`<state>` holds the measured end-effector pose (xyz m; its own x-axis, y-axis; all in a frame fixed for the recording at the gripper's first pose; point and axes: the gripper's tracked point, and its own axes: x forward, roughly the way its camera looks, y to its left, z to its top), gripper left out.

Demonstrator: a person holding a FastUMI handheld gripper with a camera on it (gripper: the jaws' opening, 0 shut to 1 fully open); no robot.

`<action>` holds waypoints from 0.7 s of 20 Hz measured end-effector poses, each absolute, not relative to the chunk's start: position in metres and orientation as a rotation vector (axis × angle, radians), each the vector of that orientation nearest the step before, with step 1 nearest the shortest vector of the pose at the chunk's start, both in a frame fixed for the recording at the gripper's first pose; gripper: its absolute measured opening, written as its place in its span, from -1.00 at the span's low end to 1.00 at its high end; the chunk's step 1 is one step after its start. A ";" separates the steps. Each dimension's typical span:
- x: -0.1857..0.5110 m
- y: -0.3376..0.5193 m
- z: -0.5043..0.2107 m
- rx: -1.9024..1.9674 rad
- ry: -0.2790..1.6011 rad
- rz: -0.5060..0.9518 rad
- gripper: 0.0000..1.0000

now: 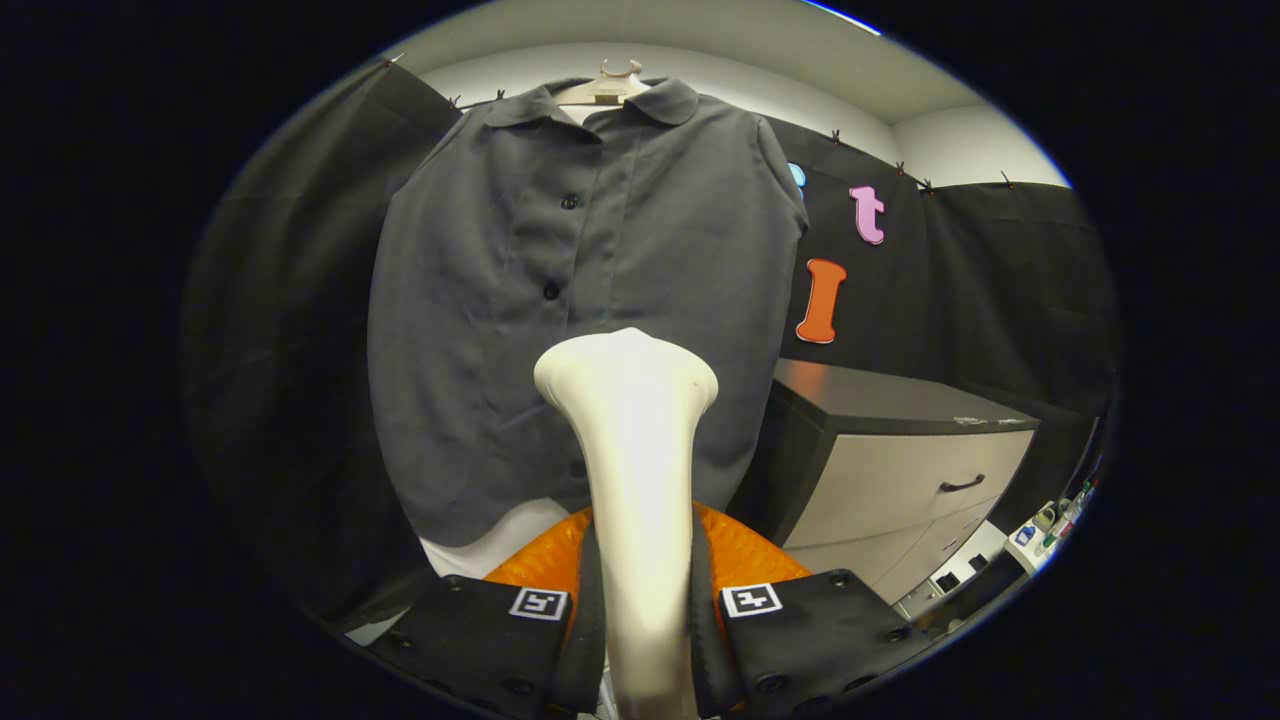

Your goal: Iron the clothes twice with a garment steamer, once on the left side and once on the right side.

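Observation:
A grey button-up shirt (590, 290) hangs on a pale hanger (610, 85) against the black booth wall, straight ahead. My gripper (645, 625) is shut on the cream handle of the garment steamer (635, 470), one black finger pressing each side. The steamer's flared head (627, 370) points up toward the lower middle of the shirt, near the button placket. Whether the head touches the cloth cannot be told. An orange part (740, 555) of the steamer sits behind the fingers.
A grey cabinet (900, 470) with drawers stands to the right of the shirt, close to its hem. Small items lie on a surface (1045, 525) far right. Black cloth covers the walls on both sides.

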<state>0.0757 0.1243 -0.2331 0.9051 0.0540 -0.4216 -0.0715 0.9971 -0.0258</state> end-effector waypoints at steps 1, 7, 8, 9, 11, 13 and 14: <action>0.072 0.125 -0.241 -0.047 0.453 0.071 -0.16; 0.052 0.127 -0.272 -0.037 0.526 0.081 -0.15; 0.052 0.128 -0.271 -0.039 0.525 0.079 -0.15; 0.053 0.128 -0.268 -0.040 0.523 0.076 -0.15; 0.055 0.127 -0.262 -0.039 0.516 0.074 -0.15; 0.057 0.125 -0.245 -0.046 0.491 0.068 -0.15; 0.057 0.123 -0.231 -0.047 0.468 0.063 -0.15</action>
<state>0.0569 0.1231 -0.2309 0.8906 0.0496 -0.4522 -0.0713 0.9970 -0.0310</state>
